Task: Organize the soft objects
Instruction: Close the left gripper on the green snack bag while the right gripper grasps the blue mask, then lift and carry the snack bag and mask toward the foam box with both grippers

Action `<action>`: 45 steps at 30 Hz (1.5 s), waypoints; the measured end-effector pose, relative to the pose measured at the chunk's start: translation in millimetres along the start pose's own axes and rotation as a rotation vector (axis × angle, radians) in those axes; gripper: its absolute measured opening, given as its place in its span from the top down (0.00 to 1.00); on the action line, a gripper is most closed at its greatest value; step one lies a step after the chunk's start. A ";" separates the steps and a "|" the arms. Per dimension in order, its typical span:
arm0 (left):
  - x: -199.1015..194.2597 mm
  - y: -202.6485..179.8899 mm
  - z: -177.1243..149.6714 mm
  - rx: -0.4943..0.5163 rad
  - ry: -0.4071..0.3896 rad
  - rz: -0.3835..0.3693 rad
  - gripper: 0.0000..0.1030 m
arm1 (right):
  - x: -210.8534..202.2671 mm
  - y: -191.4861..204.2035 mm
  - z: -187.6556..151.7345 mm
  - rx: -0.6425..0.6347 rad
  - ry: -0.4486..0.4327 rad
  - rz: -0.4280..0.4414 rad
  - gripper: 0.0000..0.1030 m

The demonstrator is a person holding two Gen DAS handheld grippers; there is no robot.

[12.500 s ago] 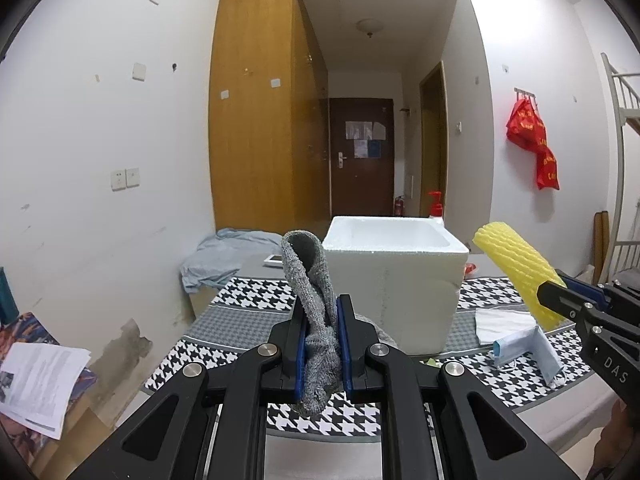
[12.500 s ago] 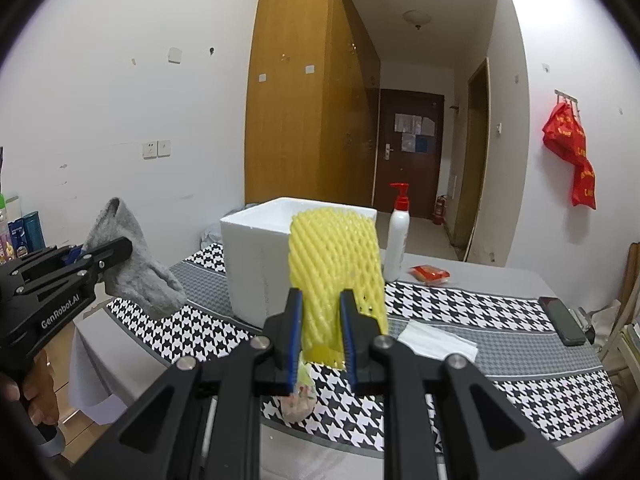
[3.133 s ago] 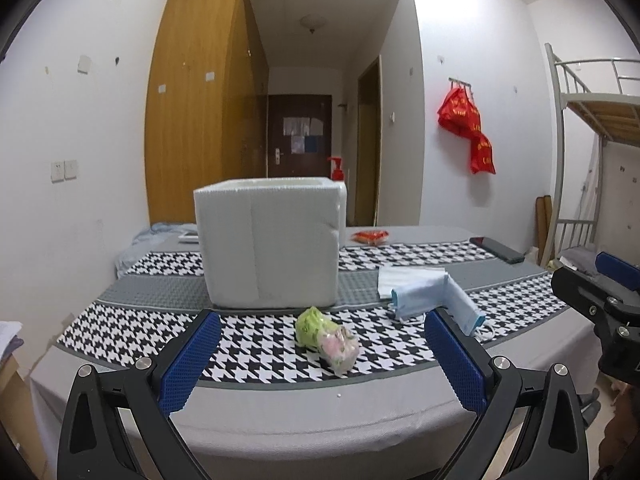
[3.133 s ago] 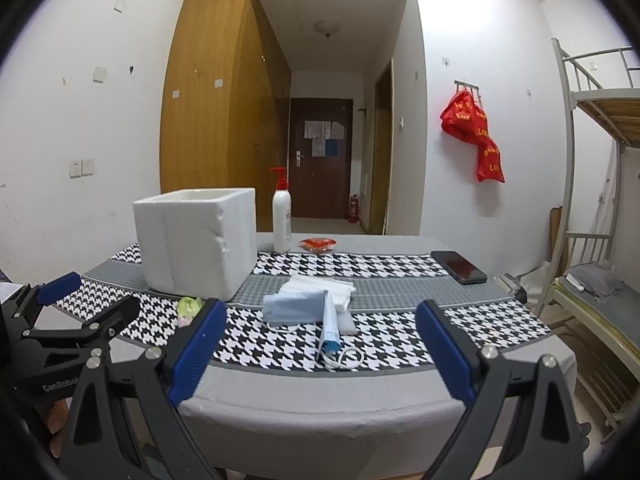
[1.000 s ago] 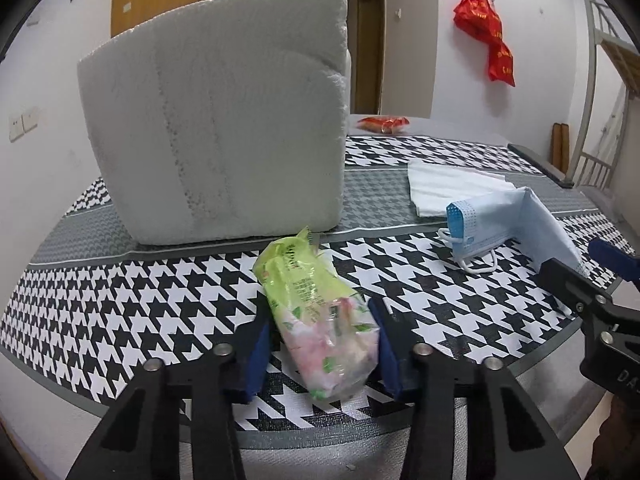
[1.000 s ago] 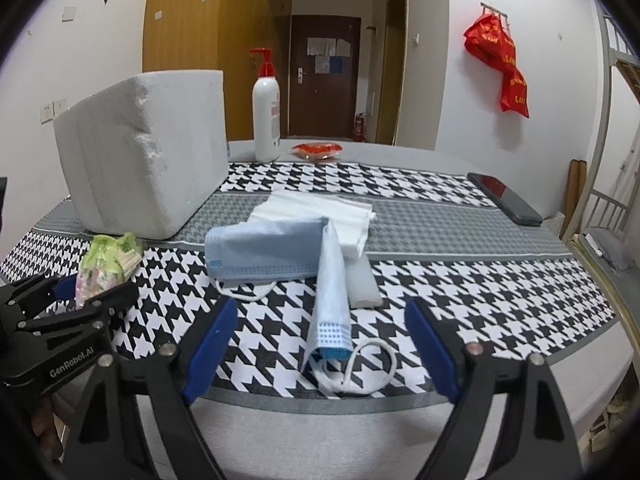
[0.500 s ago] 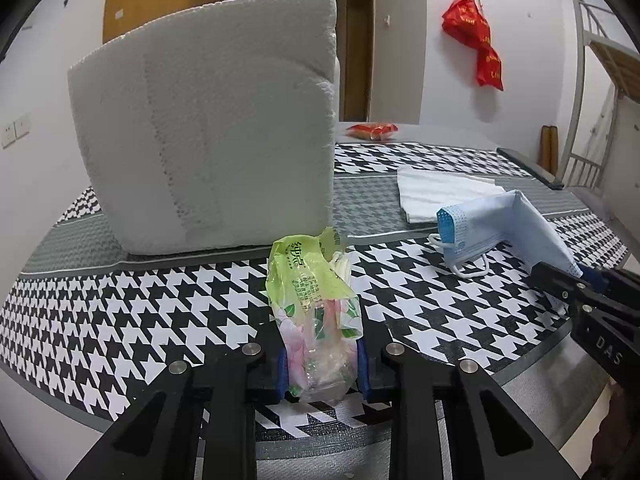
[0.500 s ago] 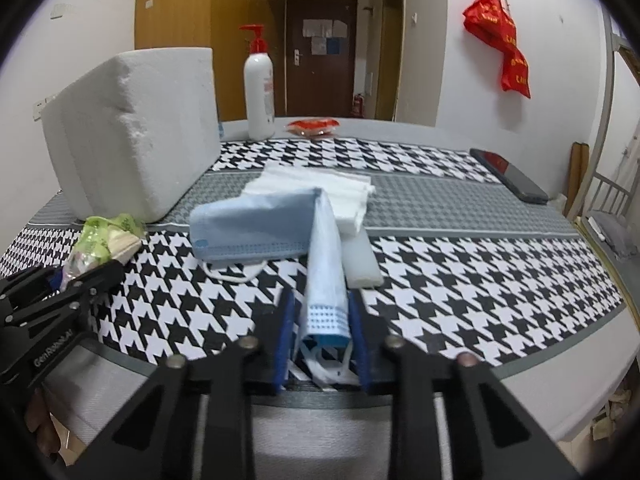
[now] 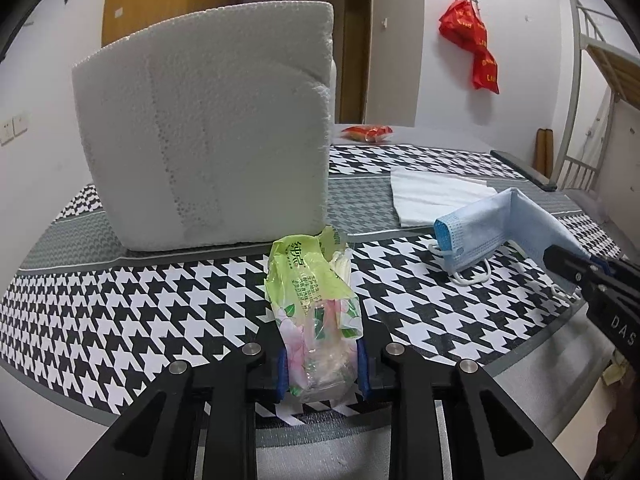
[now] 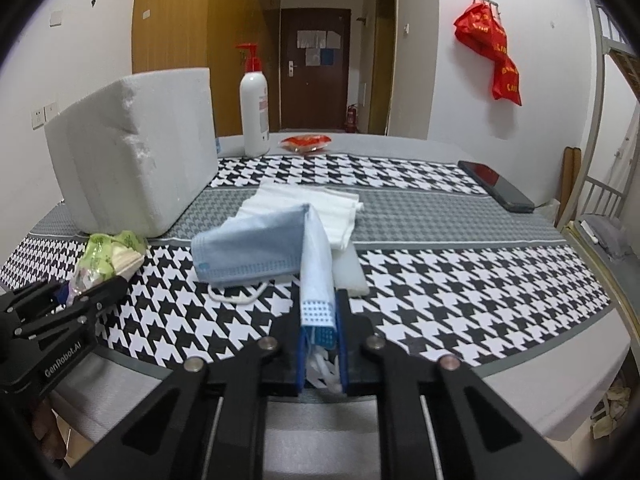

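Note:
A green and pink tissue pack (image 9: 312,280) lies on the houndstooth table (image 9: 120,300) in front of the white foam box (image 9: 212,120). My left gripper (image 9: 322,360) is shut on the pack's near end. In the right wrist view the pack (image 10: 108,256) sits between the left gripper's (image 10: 80,296) fingers at the left edge. A blue face mask (image 10: 256,248) lies folded at mid table. My right gripper (image 10: 320,344) is closing its jaws on the mask's near end, and the pads press it. The mask (image 9: 492,220) and right gripper (image 9: 576,264) also show in the left wrist view.
The foam box (image 10: 132,148) stands at the back left. A white folded cloth (image 10: 320,208) and a white block (image 10: 348,272) lie by the mask. A pump bottle (image 10: 254,116), a red packet (image 10: 306,142) and a dark phone (image 10: 496,188) sit farther back. A bunk bed frame (image 10: 600,160) stands right.
Both grippers went from open to shut within the last second: the left closed on the tissue pack, the right on the mask's near end. Neither hand moved much.

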State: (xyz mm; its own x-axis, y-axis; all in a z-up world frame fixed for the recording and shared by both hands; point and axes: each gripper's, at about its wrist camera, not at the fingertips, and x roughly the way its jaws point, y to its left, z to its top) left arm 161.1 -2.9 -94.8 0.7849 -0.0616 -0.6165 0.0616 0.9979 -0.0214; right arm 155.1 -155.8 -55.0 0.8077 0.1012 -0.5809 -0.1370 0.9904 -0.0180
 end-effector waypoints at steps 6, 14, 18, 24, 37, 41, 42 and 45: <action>-23.1 -1.5 -1.8 0.009 -0.042 -0.001 0.74 | -12.0 -1.7 0.3 0.008 -0.025 -0.001 0.88; -51.0 0.2 -5.7 0.015 -0.080 -0.002 0.74 | -28.9 -2.3 0.7 0.016 -0.060 -0.015 0.91; -67.6 4.0 -9.5 0.022 -0.106 0.002 0.74 | -39.2 -2.2 0.7 0.019 -0.080 -0.013 0.91; -91.4 4.6 -13.3 0.027 -0.134 0.004 0.74 | -54.5 -0.8 0.9 0.015 -0.115 -0.011 0.91; -150.2 11.1 -24.3 0.049 -0.206 0.016 0.74 | -86.3 2.5 -2.1 0.013 -0.180 -0.003 0.91; -161.3 9.7 -25.1 0.053 -0.213 0.013 0.74 | -98.7 4.5 -4.2 0.005 -0.205 -0.002 0.91; -165.2 9.5 -26.1 0.053 -0.217 0.015 0.74 | -101.3 5.3 -4.7 0.004 -0.210 -0.001 0.91; -175.2 8.6 -28.4 0.055 -0.232 0.013 0.74 | -110.0 8.7 -5.7 -0.002 -0.228 0.002 0.91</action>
State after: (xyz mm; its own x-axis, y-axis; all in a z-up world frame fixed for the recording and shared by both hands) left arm 6.6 17.1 -9.4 0.9061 -0.0587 -0.4189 0.0792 0.9964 0.0316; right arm 61.8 -158.9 4.1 0.9160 0.1219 -0.3822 -0.1398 0.9900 -0.0193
